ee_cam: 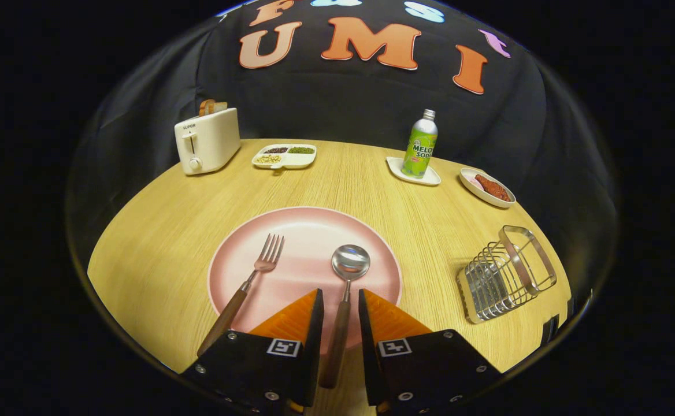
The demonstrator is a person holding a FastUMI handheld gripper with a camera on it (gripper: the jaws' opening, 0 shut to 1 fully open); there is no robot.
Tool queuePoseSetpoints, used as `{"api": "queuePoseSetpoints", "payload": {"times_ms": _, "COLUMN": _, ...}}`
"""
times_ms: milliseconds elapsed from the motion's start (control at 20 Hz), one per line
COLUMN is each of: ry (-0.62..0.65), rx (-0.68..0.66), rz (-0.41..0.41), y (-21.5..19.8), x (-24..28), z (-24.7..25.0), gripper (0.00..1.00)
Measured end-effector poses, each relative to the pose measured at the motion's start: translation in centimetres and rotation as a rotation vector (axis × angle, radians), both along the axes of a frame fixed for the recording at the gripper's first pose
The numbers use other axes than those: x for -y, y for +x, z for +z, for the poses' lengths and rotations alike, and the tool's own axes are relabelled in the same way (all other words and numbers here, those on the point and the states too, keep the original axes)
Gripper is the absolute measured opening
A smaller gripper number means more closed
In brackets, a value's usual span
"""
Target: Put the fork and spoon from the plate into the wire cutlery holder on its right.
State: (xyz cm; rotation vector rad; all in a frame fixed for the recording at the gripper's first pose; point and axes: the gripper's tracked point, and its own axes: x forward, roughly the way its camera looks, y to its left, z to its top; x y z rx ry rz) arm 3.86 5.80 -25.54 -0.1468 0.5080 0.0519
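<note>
A pink plate (308,228) lies on the round wooden table (158,242) just ahead of my fingers. On it rest a fork (265,260) and a spoon (350,261), both with brown wooden handles pointing back toward me. The fork lies to the left of my left finger. My gripper (340,292) is open, and the spoon's handle runs through the gap between the two fingers with a little space on each side. The wire cutlery holder (505,274) stands to the right of the plate, tilted in this view, with nothing inside it.
At the back of the table stand a cream toaster (206,140) with bread in it, a divided white dish (284,156) of food, a green soda bottle (419,144) on a small white tray (427,178), and an oval dish (486,186) with red food.
</note>
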Motion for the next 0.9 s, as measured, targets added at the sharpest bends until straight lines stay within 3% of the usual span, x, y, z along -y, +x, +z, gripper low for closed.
{"api": "queuePoseSetpoints", "payload": {"times_ms": 300, "ry": -0.023, "rx": -0.053, "rz": -0.019, "y": 0.2, "x": 0.4, "z": -1.6, "gripper": 0.34}}
{"api": "queuePoseSetpoints", "payload": {"times_ms": 400, "ry": -0.019, "rx": -0.054, "rz": -0.026, "y": 0.2, "x": 0.6, "z": -1.3, "gripper": 0.15}}
{"api": "queuePoseSetpoints", "payload": {"times_ms": 450, "ry": -0.017, "rx": -0.059, "rz": -0.026, "y": 0.4, "x": 0.5, "z": -1.5, "gripper": 0.12}}
{"api": "queuePoseSetpoints", "payload": {"times_ms": 600, "ry": 0.006, "rx": -0.070, "rz": -0.025, "y": 0.4, "x": 0.4, "z": -1.2, "gripper": 0.05}}
{"api": "queuePoseSetpoints", "payload": {"times_ms": 900, "ry": 0.039, "rx": -0.071, "rz": -0.002, "y": -0.1, "x": 1.2, "z": 2.1, "gripper": 0.05}}
